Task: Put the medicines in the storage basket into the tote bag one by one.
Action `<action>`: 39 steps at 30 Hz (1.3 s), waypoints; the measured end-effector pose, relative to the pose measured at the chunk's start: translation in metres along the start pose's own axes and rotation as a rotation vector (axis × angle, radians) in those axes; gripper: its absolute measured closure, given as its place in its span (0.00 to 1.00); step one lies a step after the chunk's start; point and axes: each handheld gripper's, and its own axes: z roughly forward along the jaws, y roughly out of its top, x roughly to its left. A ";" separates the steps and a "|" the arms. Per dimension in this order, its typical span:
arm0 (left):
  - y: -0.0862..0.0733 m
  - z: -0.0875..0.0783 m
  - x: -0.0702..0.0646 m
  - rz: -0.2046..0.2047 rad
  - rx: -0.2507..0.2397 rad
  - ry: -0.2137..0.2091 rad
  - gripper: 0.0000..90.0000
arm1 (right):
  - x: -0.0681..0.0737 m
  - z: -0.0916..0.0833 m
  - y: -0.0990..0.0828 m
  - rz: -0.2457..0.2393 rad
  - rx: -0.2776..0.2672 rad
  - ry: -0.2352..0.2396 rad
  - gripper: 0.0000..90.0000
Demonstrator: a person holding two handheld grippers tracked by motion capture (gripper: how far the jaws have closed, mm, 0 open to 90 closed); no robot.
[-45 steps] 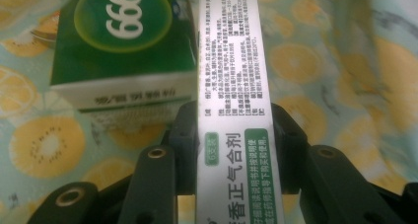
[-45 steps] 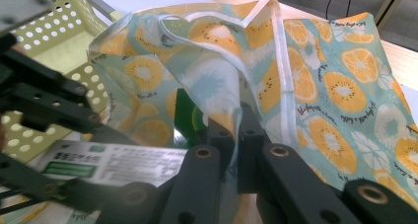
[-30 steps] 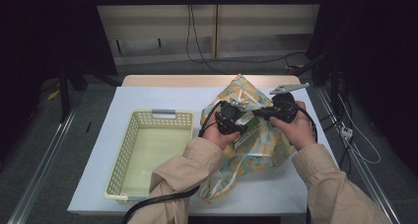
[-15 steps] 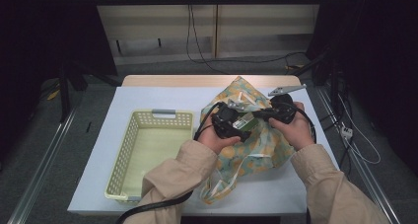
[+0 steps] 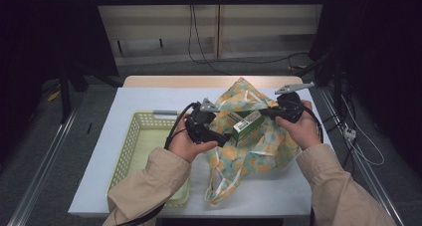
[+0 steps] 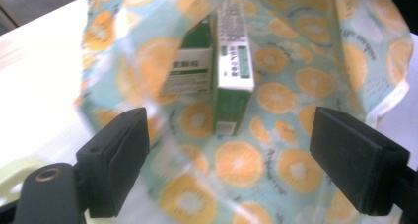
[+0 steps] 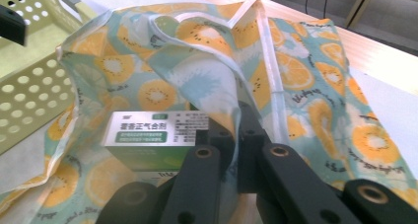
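Note:
A cloth bag printed with orange slices lies on the white table. A green-and-white box sits in its open mouth. My left gripper hovers just left of the box. Its jaws have just been opening and stand wide apart with nothing between them. In the left gripper view the box lies beyond my left gripper, on the bag. My right gripper is shut on the bag's rim and holds it up. In the right gripper view my right gripper pinches the fabric beside the box.
A pale yellow perforated basket stands on the table left of the bag, with its wall close to the bag's mouth. The bag's white handles trail toward the front edge. Cables and dark frames lie beyond the table.
My left gripper has drawn back to the left and upward, away from the bag, with its jaws wider. The green box now shows in the bag's mouth. The right hand has kept still.

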 end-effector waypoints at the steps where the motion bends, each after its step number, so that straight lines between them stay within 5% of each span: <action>1: -0.001 -0.001 0.002 -0.005 -0.004 -0.005 0.17 | -0.001 -0.001 0.000 0.000 0.000 -0.004 0.99; 9: -0.009 0.007 0.018 -0.034 0.022 0.032 0.15 | -0.012 -0.010 -0.001 0.023 -0.014 -0.032 0.99; 25: -0.012 0.060 0.020 -0.065 0.137 0.024 0.24 | -0.025 -0.024 -0.006 0.045 -0.040 -0.045 0.99; 29: -0.015 0.066 0.019 -0.063 0.180 0.025 0.40 | -0.023 -0.025 -0.007 0.045 -0.044 -0.044 0.99; 33: -0.017 0.067 0.020 -0.078 0.215 0.020 0.66 | -0.021 -0.024 -0.007 0.040 -0.046 -0.039 0.99; 39: -0.017 0.064 0.021 -0.111 0.231 -0.039 1.00 | -0.015 -0.022 -0.006 0.035 -0.052 -0.026 0.99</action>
